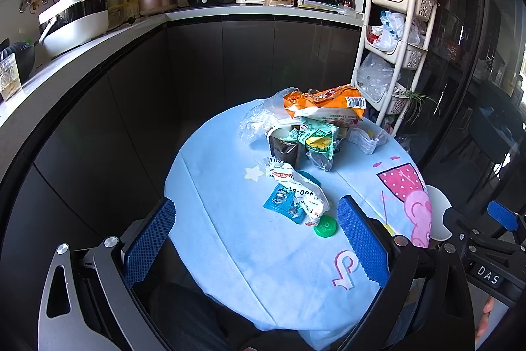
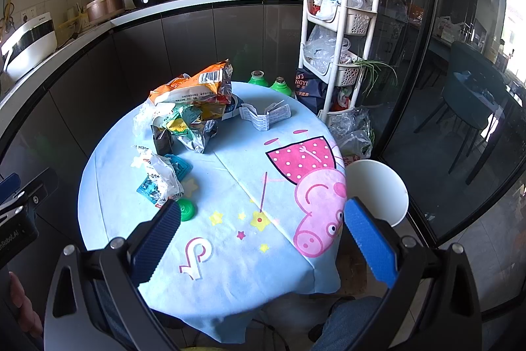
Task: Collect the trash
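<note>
Both your left gripper (image 1: 256, 239) and right gripper (image 2: 263, 239) are spread wide, grasping nothing; a green cap (image 1: 325, 226) lies just inside your left gripper's right finger, wrappers (image 1: 296, 196) ahead.

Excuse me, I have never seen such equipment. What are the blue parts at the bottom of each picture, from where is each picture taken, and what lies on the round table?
There is no robot here. A person holds a two-finger gripper in each hand, and a fisheye camera on each looks forward along its fingers. The blue ribbed fingers are what you noticed. One picture comes from the left gripper, the other from the right gripper. Both are open and hold nothing.

On the light blue cartoon tablecloth lies trash: an orange snack bag on top of a pile of wrappers, a folded paper leaflet, a blue blister pack partly under a white wrapper, and a green bottle cap nearest the grippers.
</note>
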Tool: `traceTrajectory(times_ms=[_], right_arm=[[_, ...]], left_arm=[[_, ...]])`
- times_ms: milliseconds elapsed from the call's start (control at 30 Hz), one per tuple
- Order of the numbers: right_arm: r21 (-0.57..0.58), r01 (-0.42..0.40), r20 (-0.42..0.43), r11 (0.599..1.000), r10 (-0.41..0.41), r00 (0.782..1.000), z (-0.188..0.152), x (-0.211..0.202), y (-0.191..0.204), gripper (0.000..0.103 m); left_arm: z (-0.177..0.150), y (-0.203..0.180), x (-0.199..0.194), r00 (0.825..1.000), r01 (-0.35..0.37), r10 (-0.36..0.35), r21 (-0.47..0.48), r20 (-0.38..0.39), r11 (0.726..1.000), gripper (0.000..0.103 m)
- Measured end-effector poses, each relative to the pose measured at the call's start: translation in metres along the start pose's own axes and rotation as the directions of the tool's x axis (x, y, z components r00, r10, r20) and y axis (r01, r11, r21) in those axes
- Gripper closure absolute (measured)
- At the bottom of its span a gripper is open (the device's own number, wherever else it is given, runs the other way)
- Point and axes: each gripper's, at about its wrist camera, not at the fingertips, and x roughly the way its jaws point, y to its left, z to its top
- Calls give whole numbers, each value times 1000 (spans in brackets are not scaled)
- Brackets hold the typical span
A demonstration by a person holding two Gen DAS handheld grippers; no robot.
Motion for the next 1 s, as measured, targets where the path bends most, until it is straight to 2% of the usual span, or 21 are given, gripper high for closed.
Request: traceTrajectory(times_ms=[1000], right_arm=[[2, -1, 3, 1000, 1, 1000, 2, 2, 0, 3]], left_arm=[[2, -7, 1, 1000, 11, -11, 5, 0, 1000, 8]])
